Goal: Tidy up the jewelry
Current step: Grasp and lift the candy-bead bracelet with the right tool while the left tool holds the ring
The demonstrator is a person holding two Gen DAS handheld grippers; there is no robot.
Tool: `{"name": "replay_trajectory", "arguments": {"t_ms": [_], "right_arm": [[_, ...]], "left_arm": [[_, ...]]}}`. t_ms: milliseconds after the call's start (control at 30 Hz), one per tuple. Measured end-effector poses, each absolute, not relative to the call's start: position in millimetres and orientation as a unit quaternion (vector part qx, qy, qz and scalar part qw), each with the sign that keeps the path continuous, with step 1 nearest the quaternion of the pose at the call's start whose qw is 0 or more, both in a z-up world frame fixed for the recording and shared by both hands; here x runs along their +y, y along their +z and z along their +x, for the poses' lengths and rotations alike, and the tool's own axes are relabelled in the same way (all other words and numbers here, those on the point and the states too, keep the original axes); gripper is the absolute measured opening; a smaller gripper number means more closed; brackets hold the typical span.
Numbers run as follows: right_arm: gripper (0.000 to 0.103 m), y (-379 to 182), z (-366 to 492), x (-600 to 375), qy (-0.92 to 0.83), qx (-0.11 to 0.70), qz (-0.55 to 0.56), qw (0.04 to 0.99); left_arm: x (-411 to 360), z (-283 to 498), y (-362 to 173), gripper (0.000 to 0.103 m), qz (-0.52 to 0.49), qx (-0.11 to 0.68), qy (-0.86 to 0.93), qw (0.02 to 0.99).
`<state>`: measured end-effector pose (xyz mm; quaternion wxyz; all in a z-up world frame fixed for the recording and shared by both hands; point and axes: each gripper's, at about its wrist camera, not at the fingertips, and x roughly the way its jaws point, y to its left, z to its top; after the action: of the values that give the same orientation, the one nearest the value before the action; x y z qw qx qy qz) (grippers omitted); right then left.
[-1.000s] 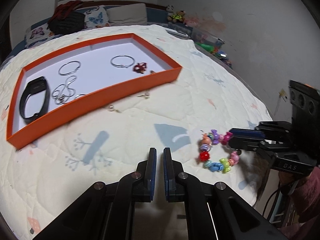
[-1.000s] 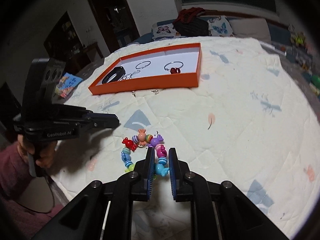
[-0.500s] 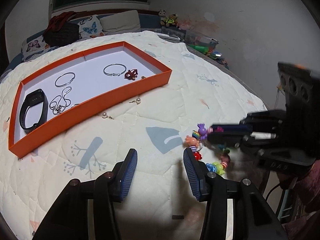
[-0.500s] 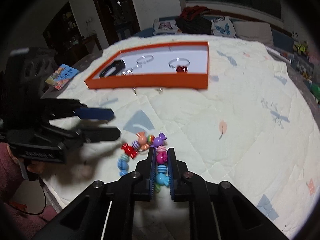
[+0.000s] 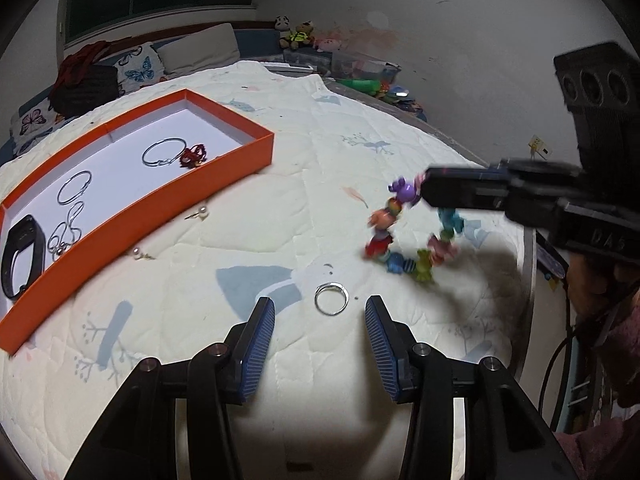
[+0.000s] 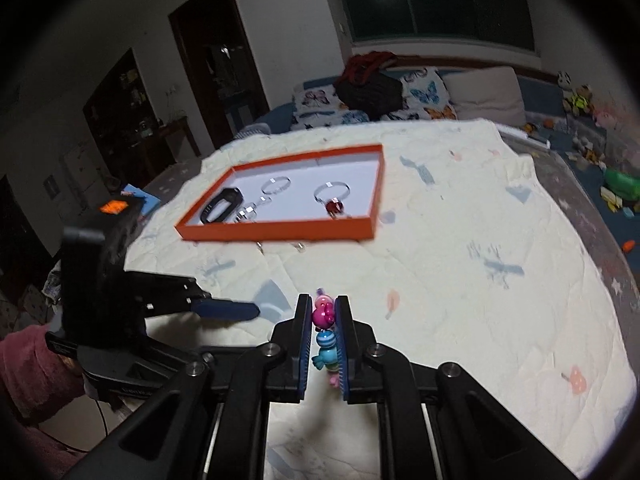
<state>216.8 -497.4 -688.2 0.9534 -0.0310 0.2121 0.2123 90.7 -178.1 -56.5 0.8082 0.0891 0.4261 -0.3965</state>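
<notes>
My right gripper (image 6: 323, 330) is pinching the candy-bead bracelet (image 5: 412, 232) between its pads, and the loop hangs off the quilt (image 5: 360, 120), blurred in the left wrist view, so I judge it is swinging. My left gripper (image 5: 320, 338) is spread wide and low over the quilt, with a small silver ring (image 5: 330, 299) lying just ahead of its open jaws.

Beyond both tools, the orange tray (image 5: 168, 200) sits well apart from the bracelet. It already holds a black band (image 5: 20, 256), thin silver hoops (image 5: 74, 187) and a red charm (image 5: 193, 156). Two pearl earrings (image 5: 200, 213) lie on the quilt just beside the tray's near wall.

My worries from here: I only have a few beads in the pinch, so a quick carry could let the bracelet slide out or swing into the tray wall and catch on it. Dropping it in carelessly could tangle it with the hoops. On the left, the ring is thin and lies flat on soft fabric, so closing on it may grab quilt instead or flick the ring away.
</notes>
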Motion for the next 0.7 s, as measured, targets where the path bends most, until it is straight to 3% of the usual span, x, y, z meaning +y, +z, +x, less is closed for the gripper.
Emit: {"name": "replay_trajectory", "arguments": {"t_ms": [467, 700], "right_arm": [[0.014, -705.4, 220.8, -497.9, 0.207, 0.233, -0.026, 0.950], [0.013, -698.1, 217.2, -494.2, 0.214, 0.227, -0.028, 0.950]], "left_arm": [[-192.4, 93.8, -59.4, 0.018, 0.117, 0.414, -0.395, 0.811], [-190.0, 88.7, -53.8, 0.018, 0.122, 0.398, -0.386, 0.823]]}}
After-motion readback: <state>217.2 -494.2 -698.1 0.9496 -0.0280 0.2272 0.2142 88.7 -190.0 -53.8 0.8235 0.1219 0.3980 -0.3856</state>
